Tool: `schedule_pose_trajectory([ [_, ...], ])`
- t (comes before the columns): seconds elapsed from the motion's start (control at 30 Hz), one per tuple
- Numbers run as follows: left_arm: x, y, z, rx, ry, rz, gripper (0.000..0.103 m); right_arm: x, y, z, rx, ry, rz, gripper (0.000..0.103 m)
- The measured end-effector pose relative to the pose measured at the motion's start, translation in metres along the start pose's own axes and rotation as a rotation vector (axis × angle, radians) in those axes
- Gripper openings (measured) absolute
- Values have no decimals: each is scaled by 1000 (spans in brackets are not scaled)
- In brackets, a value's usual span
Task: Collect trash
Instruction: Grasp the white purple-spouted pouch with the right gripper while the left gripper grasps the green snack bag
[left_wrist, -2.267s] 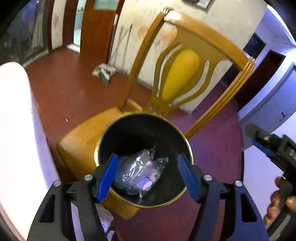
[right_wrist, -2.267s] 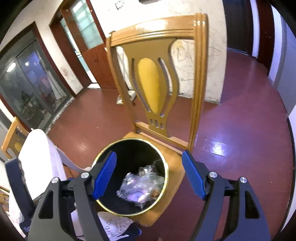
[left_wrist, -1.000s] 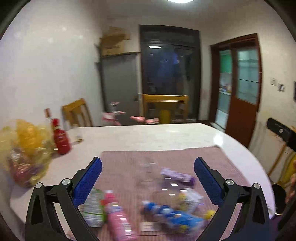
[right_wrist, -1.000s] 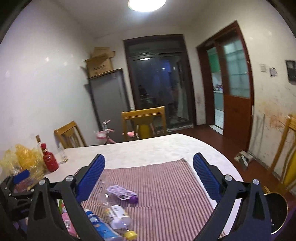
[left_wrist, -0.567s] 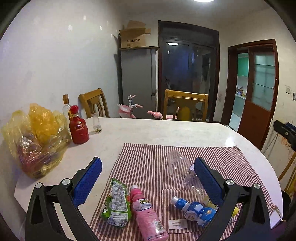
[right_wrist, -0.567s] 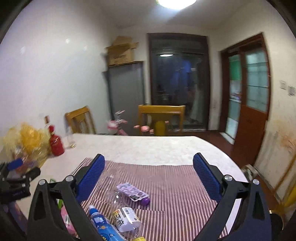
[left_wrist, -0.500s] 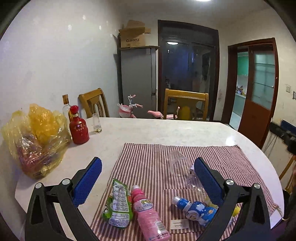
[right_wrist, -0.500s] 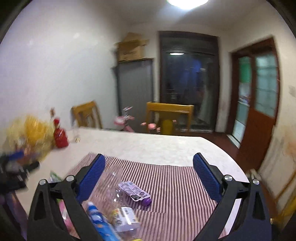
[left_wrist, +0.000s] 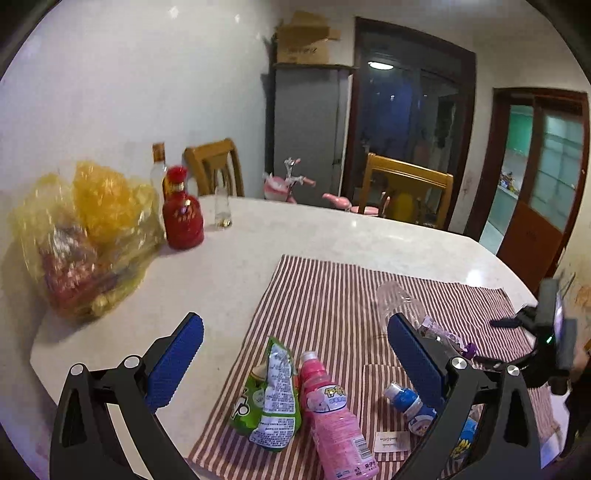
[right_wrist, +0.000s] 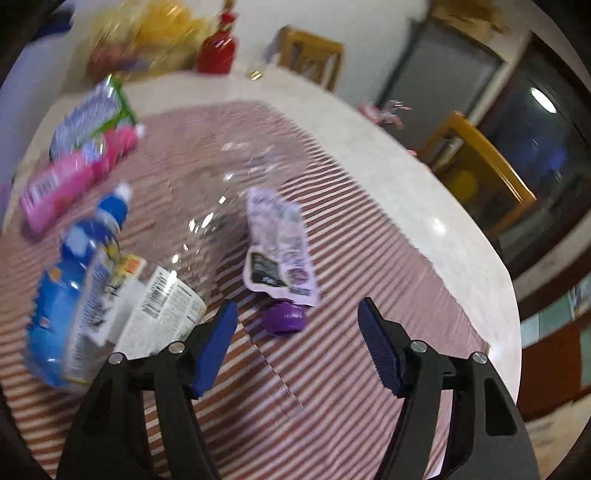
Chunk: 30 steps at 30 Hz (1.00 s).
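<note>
- The right-wrist view is smeared by motion blur, so labels on the trash cannot be read there; the left-wrist view is sharper.
- The striped mat (left_wrist: 332, 295) on the bench (left_wrist: 236, 266) carries all the trash, and its near edge is cut off by the frame.
- Counted on the mat: one pink bottle (left_wrist: 334, 417), one green snack bag (left_wrist: 269, 398), one blue bottle (right_wrist: 70, 266), one clear plastic bottle (right_wrist: 207, 206) and one purple-capped pouch (right_wrist: 280, 247).
- In the left-wrist view the blue bottle is partly hidden behind a blue finger pad.
- The clear bottle is hard to trace; only glints and its white label show.
- The left gripper (left_wrist: 295, 362) hangs above the mat's near edge, jaws released and spread wide, holding nothing.
- The right gripper (right_wrist: 297, 345) hangs low over the mat, jaws released, the pouch's purple cap just ahead of them.
- Beyond the mat: one yellow bag (left_wrist: 85, 236), one red bottle (left_wrist: 183, 214).
</note>
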<state>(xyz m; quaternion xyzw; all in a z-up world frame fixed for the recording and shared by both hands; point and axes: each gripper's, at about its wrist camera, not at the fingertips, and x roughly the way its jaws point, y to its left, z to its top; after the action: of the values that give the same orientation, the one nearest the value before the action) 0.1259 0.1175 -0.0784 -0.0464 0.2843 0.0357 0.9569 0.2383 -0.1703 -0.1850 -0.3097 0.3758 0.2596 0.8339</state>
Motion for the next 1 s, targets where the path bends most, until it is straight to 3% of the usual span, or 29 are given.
schedule_pose_trajectory([
  [0.33,14,8,-9,17,49,34,97,47,12,31,-1,2,82,64],
  [0.63,29,23,-17,14,117,33,97,76,9,45,77,70,73,69],
  [0.7,36,22,-22,32,154,13,97,80,0,45,166,107,128,63],
  [0.77,43,20,-28,45,186,3,97,77,-4,44,189,117,92,40],
  [1.0,76,26,-45,-31,273,-44,97,58,-21,47,286,79,67,15],
])
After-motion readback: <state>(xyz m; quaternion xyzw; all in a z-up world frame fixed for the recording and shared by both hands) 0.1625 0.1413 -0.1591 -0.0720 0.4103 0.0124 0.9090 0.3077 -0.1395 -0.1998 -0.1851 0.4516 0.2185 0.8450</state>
